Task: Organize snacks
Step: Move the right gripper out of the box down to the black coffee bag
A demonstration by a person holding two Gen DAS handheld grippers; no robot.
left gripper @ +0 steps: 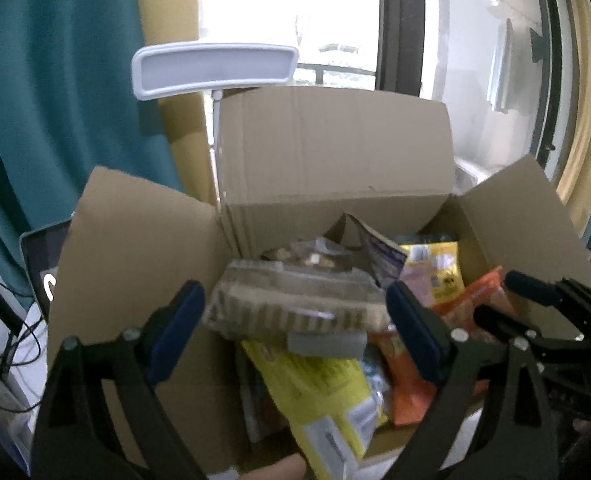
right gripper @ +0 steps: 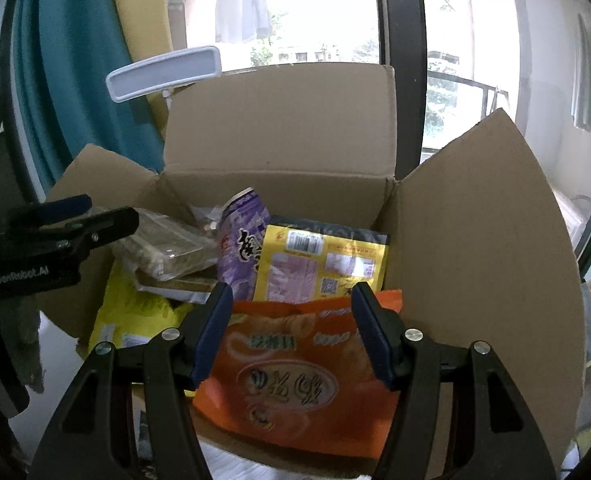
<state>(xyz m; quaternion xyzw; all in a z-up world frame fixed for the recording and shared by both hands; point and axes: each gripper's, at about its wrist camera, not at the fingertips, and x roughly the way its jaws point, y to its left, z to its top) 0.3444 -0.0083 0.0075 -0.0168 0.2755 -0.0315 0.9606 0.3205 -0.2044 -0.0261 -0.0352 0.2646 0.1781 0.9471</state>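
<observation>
Snacks crowd the cardboard box point(right gripper: 279, 140); left gripper point(left gripper: 295, 316) released around a clear tray point(left gripper: 295, 300), right gripper point(right gripper: 291, 332) clenching an orange bag point(right gripper: 295, 372), its base hidden.

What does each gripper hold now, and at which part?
Right gripper clamps the orange snack bag across its upper part. Left gripper holds nothing, open around the clear tray.

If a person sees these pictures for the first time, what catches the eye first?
An open cardboard box full of snack packets fills the middle. The right gripper has an orange snack bag between its fingers at the near edge, and the left gripper, fingers wide apart, frames a clear plastic biscuit tray.
</observation>
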